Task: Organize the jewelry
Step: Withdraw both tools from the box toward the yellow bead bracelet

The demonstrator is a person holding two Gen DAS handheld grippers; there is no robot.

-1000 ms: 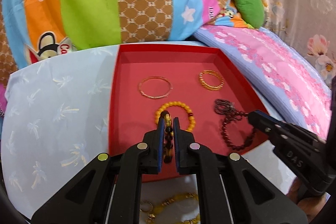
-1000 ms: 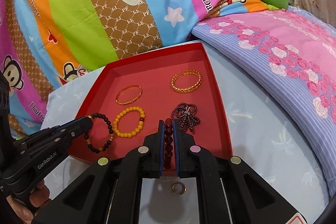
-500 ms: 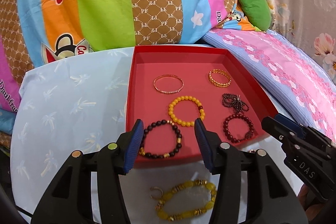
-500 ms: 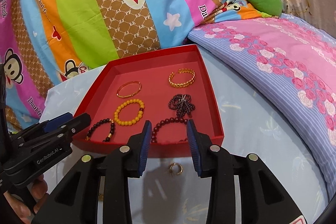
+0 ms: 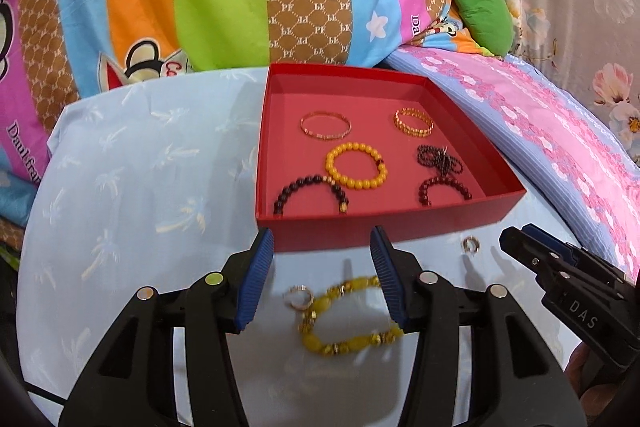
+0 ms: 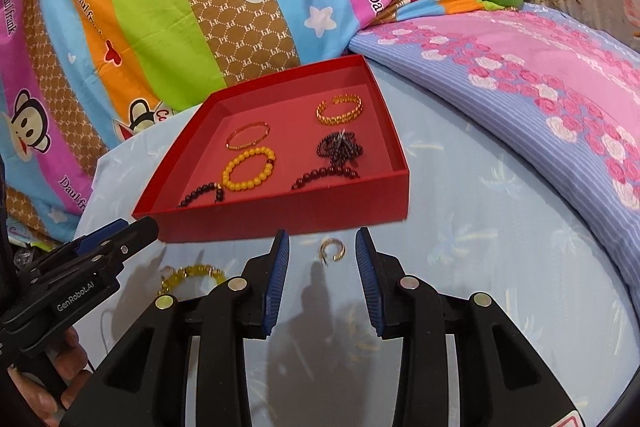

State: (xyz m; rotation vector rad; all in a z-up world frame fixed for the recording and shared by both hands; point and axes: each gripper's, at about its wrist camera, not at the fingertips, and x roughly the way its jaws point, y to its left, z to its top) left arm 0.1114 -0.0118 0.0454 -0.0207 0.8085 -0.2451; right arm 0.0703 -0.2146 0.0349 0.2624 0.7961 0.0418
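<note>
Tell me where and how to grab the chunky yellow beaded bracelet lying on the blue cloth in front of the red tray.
Grip the chunky yellow beaded bracelet across one side of its loop, probably the near strand, pinching a large bead. Come down from above with the left gripper, whose open jaws already straddle it. It lies flat on the blue cloth, so a steep approach suits. Avoid the small silver ring at its left end.

The red box's near wall (image 6: 280, 219) hides part of the dark bead bracelet (image 6: 200, 193) — the yellow bracelet (image 5: 348, 319) is blurred.
</note>
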